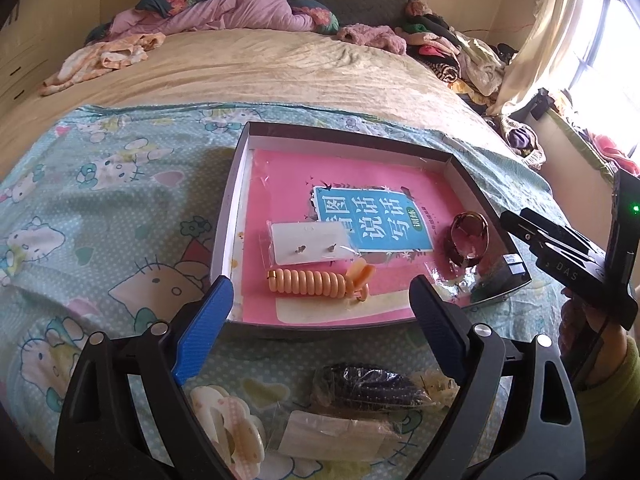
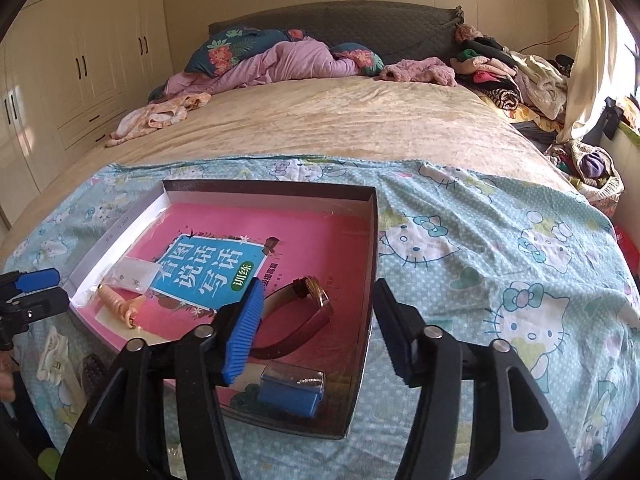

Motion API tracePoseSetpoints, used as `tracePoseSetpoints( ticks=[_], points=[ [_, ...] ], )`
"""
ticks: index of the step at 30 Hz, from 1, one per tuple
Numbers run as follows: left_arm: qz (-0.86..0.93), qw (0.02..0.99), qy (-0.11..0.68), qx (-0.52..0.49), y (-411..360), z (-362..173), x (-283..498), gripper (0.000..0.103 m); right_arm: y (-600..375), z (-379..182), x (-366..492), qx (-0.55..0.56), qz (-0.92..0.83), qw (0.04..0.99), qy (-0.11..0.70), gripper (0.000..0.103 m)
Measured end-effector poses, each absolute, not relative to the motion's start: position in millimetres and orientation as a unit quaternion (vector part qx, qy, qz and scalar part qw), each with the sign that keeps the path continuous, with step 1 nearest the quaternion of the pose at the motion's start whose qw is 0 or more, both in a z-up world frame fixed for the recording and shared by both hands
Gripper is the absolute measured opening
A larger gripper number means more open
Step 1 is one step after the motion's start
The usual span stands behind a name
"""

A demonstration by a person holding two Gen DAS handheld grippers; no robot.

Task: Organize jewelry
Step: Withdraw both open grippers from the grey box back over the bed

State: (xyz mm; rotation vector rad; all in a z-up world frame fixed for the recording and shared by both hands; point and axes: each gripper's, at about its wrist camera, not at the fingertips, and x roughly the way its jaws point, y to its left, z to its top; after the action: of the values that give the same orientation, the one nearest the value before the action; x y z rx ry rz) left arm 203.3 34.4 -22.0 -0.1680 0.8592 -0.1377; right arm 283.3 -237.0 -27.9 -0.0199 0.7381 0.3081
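Watch [image 2: 304, 312] lies in tray [image 2: 370, 280], btwn spread fingers of empty right gripper [image 2: 316, 332]; left gripper [image 1: 320, 312] also spread, empty.

Pink book [image 2: 224, 268] in tray: blue panel reads "看图说话写话", green oval "训练"; small print below illegible. Right gripper [image 1: 568, 258] body, far right: "DAS"

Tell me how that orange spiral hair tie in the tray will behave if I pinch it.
The orange spiral hair tie looks like springy plastic coil, so it will probably squash and stretch rather than stay stiff. It lies on its side on the tray's smooth pink liner, so a nudge may roll or slide it. It looks light; its glossy surface could slip.
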Motion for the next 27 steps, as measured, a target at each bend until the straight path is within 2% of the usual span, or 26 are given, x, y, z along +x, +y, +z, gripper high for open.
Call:
tracePoseSetpoints(
  ticks=[2,6,9,27],
  points=[
    [-0.066,0.904,0.413,-0.083,34.8,-20.0,201.6,0.082,-238.6,-21.1,276.8,-0.006,0.151,0.924,0.35,0.07],
    [-0.061,0.906,0.41,-0.081,35.8,-17.1,198.1,0.09,-240.8,-8.9,266.5,-0.002,0.153,0.929,0.337,0.08],
    [-0.056,0.909,0.406,-0.078,36.0,-13.0,194.6,0.093,-242.5,-1.7,258.7,0.0,0.154,0.932,0.329,0.08],
    [-0.048,0.921,0.374,-0.097,52.4,13.8,169.4,0.093,-242.0,37.6,219.8,-0.002,0.172,0.942,0.287,0.08]
  ],
)
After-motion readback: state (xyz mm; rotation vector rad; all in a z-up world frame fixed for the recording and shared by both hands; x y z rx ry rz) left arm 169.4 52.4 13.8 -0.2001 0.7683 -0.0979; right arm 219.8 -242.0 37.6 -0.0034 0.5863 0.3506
